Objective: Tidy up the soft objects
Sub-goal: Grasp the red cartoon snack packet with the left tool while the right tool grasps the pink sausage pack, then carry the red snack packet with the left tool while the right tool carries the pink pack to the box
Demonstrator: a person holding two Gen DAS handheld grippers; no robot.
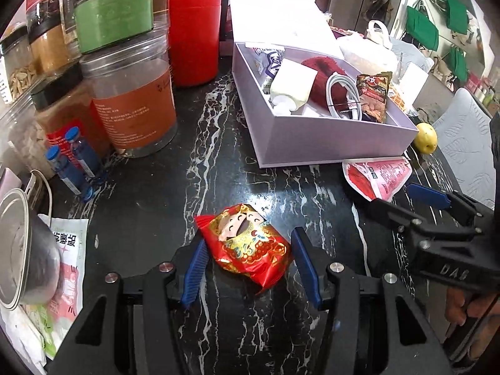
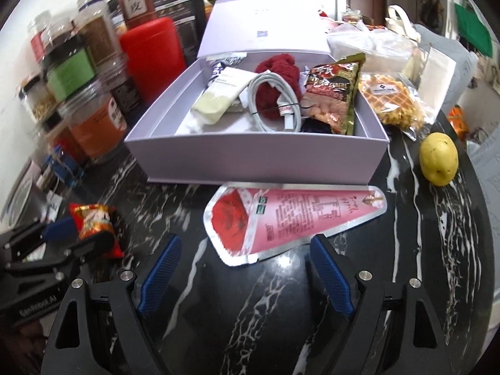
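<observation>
A red and gold snack packet [image 1: 250, 243] lies on the black marble table between the open blue fingers of my left gripper [image 1: 248, 257]; the fingers stand on either side of it without squeezing it. It also shows in the right wrist view [image 2: 93, 225]. A pink and red triangular pouch [image 2: 281, 218] lies in front of the lilac box [image 2: 250, 156], just ahead of my open, empty right gripper [image 2: 243, 268]. The pouch also shows in the left wrist view [image 1: 378, 176]. The box holds a red knit item [image 2: 278, 75], a white cable [image 2: 281, 100], a cream tube [image 2: 222, 97] and a snack bag [image 2: 334, 93].
Jars [image 1: 131, 93] and a red canister [image 1: 193, 34] stand at the left. A yellow lemon [image 2: 437, 159] lies right of the box, a wrapped waffle [image 2: 393, 100] behind it. A metal tin [image 1: 22, 250] and blue vials [image 1: 75, 162] sit at the left edge.
</observation>
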